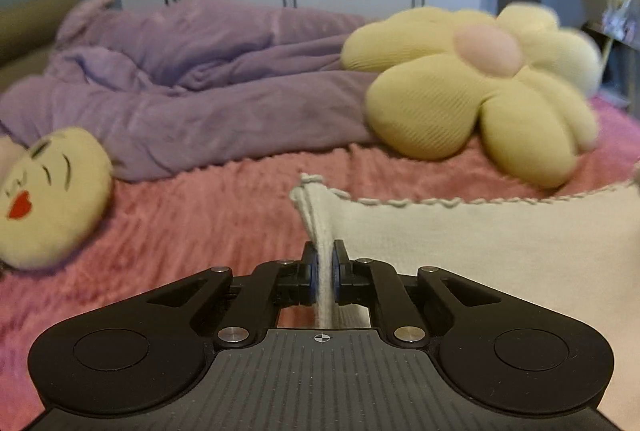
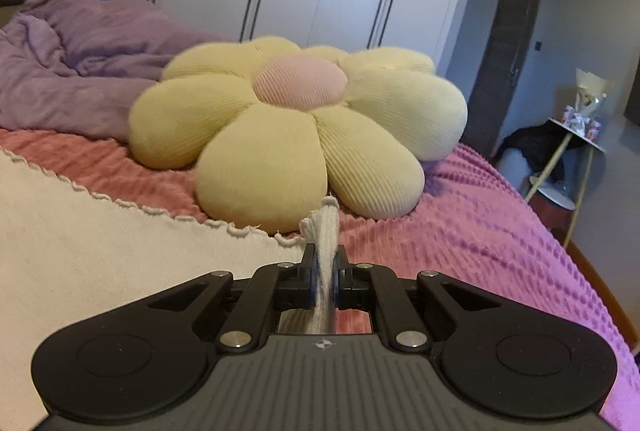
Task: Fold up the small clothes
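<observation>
Both grippers clamp the cream knit garment [image 1: 480,243]: the left gripper [image 1: 324,263] pinches its bunched corner between closed jaws, cloth spreading rightward; the right gripper [image 2: 325,265] grips the opposite corner, cloth stretching leftward. Beyond the jaws lie a pink bedspread [image 2: 480,231], a yellow flower cushion [image 2: 296,127], a purple blanket [image 1: 192,91] and a kissing-face pillow [image 1: 48,191].
</observation>
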Demonstrator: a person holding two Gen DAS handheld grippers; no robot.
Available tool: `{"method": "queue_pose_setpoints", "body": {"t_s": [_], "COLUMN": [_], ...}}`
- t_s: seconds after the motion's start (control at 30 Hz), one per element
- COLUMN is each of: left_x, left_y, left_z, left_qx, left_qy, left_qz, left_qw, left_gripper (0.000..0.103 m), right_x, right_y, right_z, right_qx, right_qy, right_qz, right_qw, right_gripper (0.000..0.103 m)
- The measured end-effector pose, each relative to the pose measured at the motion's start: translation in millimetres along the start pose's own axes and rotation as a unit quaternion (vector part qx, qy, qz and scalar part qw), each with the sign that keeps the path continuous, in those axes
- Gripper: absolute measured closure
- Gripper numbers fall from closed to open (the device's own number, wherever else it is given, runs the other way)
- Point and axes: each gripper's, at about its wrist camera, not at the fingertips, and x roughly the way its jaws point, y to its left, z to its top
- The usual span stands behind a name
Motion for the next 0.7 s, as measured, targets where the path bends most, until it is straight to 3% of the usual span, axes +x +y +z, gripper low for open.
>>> {"method": "queue_pose_setpoints", "body": {"t_s": [0.07,0.13,0.2,0.23,0.3,0.47,0.57,0.7], "left_x": [15.5,26.5,21.0,11.2,-10.1,-74.6,-87.4,-90.8], "left_y": [-9.1,-10.3,-4.8,2.7,17.7,34.8,28.8,18.8], "left_z": [-9.1,-21.3,-31.1,-36.5,-46.7,-90.4,-113.5,-123.8], "left_qx": [0.008,0.000,-0.006,-0.018,-0.052,-0.094,-0.095,-0.091], "left_qy": [0.009,0.035,0.032,0.028,0.028,0.046,0.082,0.106], "left_qz": [0.024,0.026,0.032,0.023,0.004,-0.085,-0.110,-0.106], "left_qw": [0.9996,0.9991,0.9990,0.9992,0.9983,0.9908,0.9860,0.9845], "left_gripper": [0.093,0.087,0.085,0.083,0.065,0.047,0.046,0.049], "right_x": [15.3,25.7,26.7,20.3,-0.6,-77.9,-104.6,-121.0], "right_y": [1.5,1.8,-0.1,-4.9,-16.2,-35.3,-35.7,-33.9], "right_z": [-6.2,-14.8,-21.1,-23.7,-28.7,-64.6,-91.7,-108.3], "right_qx": [0.004,0.013,0.023,0.031,0.047,0.087,0.118,0.135], "right_qy": [0.014,0.035,0.057,0.055,0.048,0.048,0.071,0.092], "right_qz": [-0.006,-0.004,-0.007,-0.005,0.002,0.059,0.089,0.098], "right_qw": [1.000,0.999,0.998,0.998,0.998,0.993,0.986,0.982], "right_gripper": [0.096,0.094,0.091,0.091,0.090,0.082,0.071,0.071]}}
